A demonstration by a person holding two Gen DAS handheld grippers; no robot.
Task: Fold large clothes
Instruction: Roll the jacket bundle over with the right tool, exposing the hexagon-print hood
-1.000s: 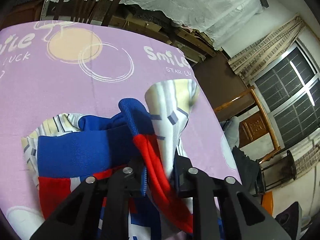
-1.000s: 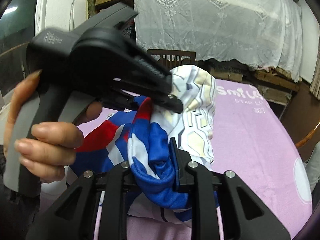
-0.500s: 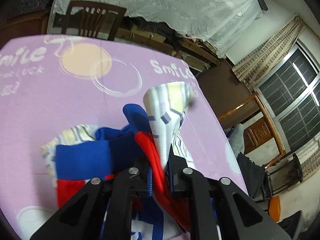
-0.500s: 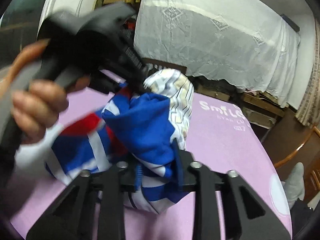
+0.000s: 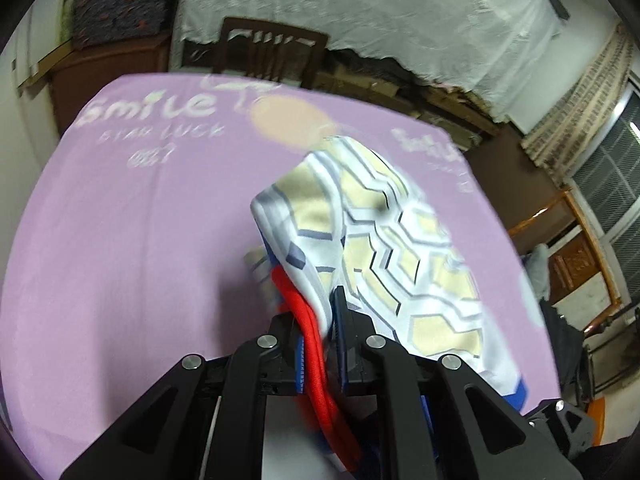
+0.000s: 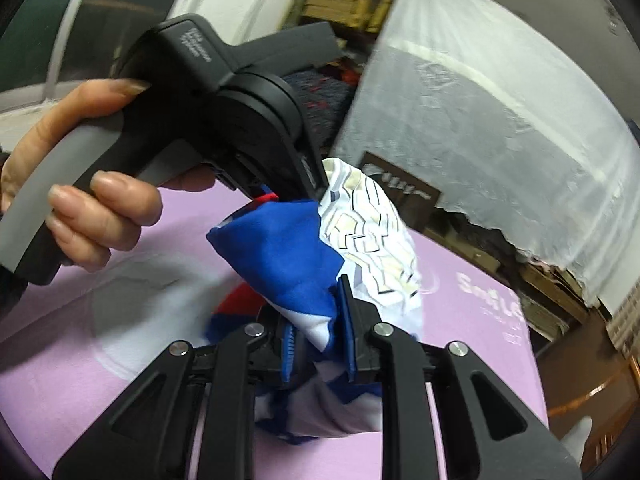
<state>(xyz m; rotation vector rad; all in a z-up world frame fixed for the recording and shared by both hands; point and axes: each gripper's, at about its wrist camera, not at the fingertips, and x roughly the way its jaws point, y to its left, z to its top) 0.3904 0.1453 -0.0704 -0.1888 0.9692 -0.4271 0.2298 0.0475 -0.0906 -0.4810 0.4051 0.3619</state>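
Observation:
A large garment, white with cream hexagons, blue panels and red trim, hangs bunched above the purple tablecloth. My left gripper is shut on its red-trimmed edge, and the white part drapes over the right finger. In the right wrist view, my right gripper is shut on a blue fold of the same garment. A hand holds the left gripper just above and behind it, pinching the cloth's top. The lower garment is hidden behind the jaws.
The purple tablecloth has printed white lettering and a cream circle. A dark wooden chair stands at the far edge, before furniture under a white lace sheet. At the right are a wooden frame and a barred window.
Both grippers have carried the garment sideways; the blue and red part that lay spread on the cloth is now gathered up. The right gripper has rolled, tilting its view. The left jaws have tightened.

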